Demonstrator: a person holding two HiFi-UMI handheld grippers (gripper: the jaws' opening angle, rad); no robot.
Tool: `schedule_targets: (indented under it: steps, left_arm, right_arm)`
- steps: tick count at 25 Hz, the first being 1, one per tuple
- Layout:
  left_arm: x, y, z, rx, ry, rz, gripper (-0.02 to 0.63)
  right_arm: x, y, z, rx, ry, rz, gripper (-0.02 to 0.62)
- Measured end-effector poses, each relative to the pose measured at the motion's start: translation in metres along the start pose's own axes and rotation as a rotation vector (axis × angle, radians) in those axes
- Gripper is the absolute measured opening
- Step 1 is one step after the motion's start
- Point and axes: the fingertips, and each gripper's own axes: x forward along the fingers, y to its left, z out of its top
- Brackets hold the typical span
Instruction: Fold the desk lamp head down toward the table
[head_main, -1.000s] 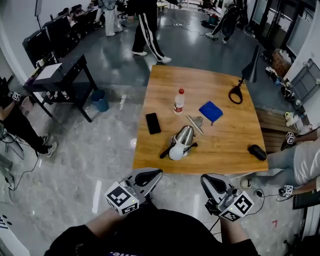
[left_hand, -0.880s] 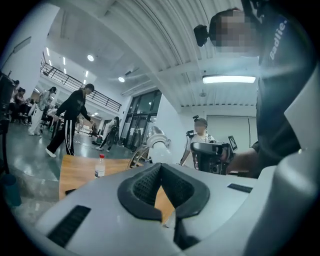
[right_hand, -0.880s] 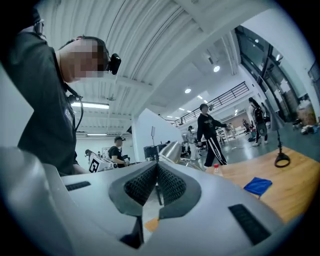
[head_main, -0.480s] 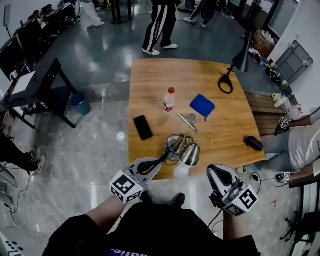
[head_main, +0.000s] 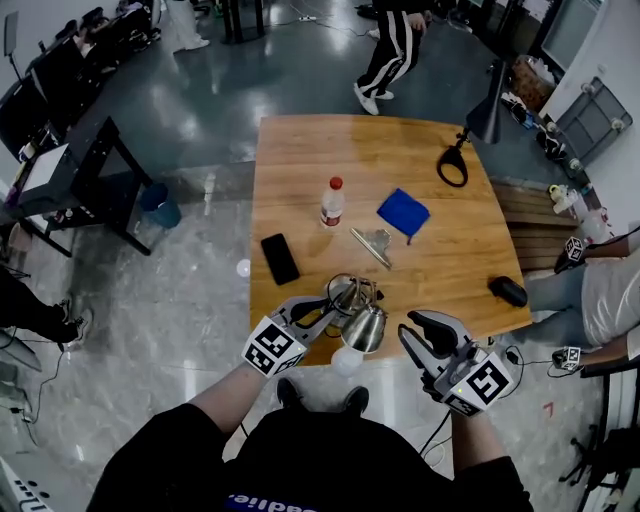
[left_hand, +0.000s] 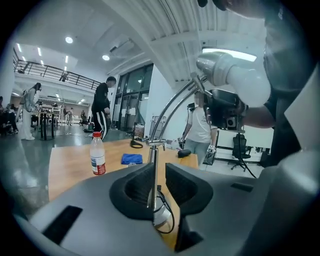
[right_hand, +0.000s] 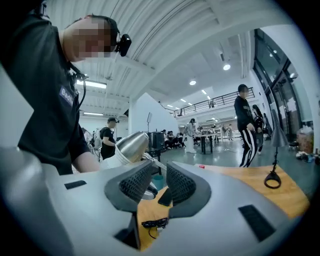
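Around lamp stem (left_hand: 152, 156), left hand-held gripper (left_hand: 159, 174) jaws opening.

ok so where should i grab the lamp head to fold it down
Take the metal shade across its narrow end, away from the white bulb, coming from the right in the head view. It tapers there, so jaws can likely span it, and the stem stands on its left side.

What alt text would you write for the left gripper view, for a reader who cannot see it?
The jaws of the left gripper have just been opening and stand apart around the metal lamp stem, above a wooden table. The white bulb shows at upper right; a water bottle and blue cloth sit behind.
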Motion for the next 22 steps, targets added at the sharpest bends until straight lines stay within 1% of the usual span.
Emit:
schedule_targets:
  steps: [3, 6, 9, 12, 15, 18, 22]
  left_arm:
    - [0.02, 0.008, -0.002, 0.025, 0.023, -0.003, 0.093]
    - [0.039, 0.014, -0.009, 0.039, 0.065, -0.02, 0.124]
    - [0.056, 0.016, -0.01, 0.073, 0.084, -0.054, 0.135]
    - [0.07, 0.015, -0.006, 0.11, 0.091, -0.089, 0.135]
    - [0.08, 0.011, -0.001, 0.13, 0.086, -0.117, 0.135]
    - [0.087, 0.01, 0.002, 0.144, 0.088, -0.129, 0.135]
    - [0.091, 0.011, 0.001, 0.138, 0.086, -0.153, 0.123]
  right_arm:
    - [0.007, -0.013, -0.016, -0.106, 0.079, 0.017, 0.083]
    - [0.016, -0.028, -0.034, -0.259, 0.203, 0.043, 0.089]
    - [0.032, -0.035, -0.045, -0.384, 0.314, 0.097, 0.089]
    - [0.046, -0.037, -0.051, -0.478, 0.387, 0.15, 0.089]
    - [0.056, -0.031, -0.051, -0.556, 0.392, 0.215, 0.089]
    - [0.065, -0.022, -0.05, -0.628, 0.395, 0.267, 0.087]
    - [0.07, -0.017, -0.051, -0.686, 0.411, 0.282, 0.077]
